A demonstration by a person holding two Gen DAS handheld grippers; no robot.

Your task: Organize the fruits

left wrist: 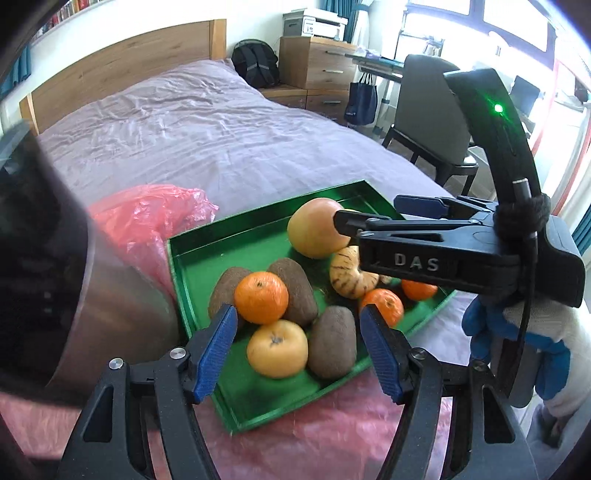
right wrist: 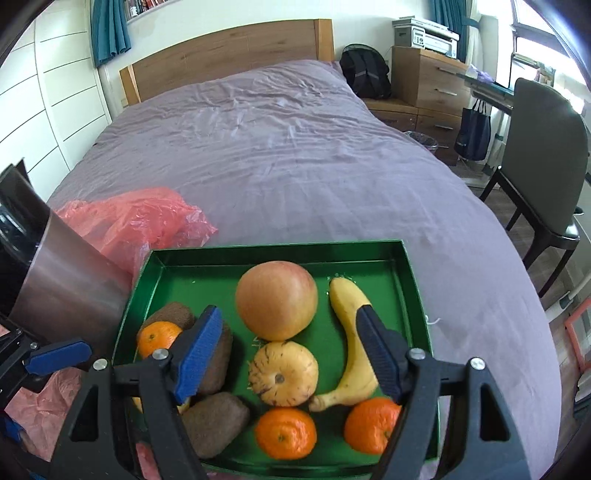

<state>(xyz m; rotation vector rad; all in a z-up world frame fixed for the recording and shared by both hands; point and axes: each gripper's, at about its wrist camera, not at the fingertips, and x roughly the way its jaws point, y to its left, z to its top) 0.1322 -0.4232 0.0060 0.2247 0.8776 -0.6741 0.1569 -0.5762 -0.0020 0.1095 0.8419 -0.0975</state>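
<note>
A green tray [right wrist: 406, 280] lies on a bed [right wrist: 295, 147] with a purple cover, near its foot, and partly on a pink plastic sheet [left wrist: 314, 435]. A crumpled pink plastic bag [right wrist: 140, 218] lies just beyond the tray's far left corner. A tilted metal cylinder [right wrist: 70, 284] stands at the tray's left edge; whether it touches the tray cannot be told. All the fruit is inside the tray. A large apple [right wrist: 277, 299] sits toward the far side, with a banana [right wrist: 351, 332] just to its right, stem end toward the camera. A pale yellow speckled fruit [right wrist: 282, 373] lies in front of the apple. Two mandarins [right wrist: 286, 432] lie along the near edge and a third mandarin [right wrist: 159, 338] sits at the left. Three brown kiwis [right wrist: 214, 424] are grouped on the left side. A yellow citrus fruit [left wrist: 277, 347] lies among the kiwis in the left wrist view. The left tool [left wrist: 299, 343] hangs over the tray with its jaws apart and nothing between the pads. The right tool [right wrist: 288, 358] hangs over the tray with its jaws wide apart, gripping nothing. A gloved hand [left wrist: 517, 332] holds the right tool's body. Beyond the bed stand a black backpack [right wrist: 365, 74], a wooden chest of drawers [right wrist: 428, 77] bearing a printer [right wrist: 424, 35], and a dark chair [right wrist: 543, 158].
</note>
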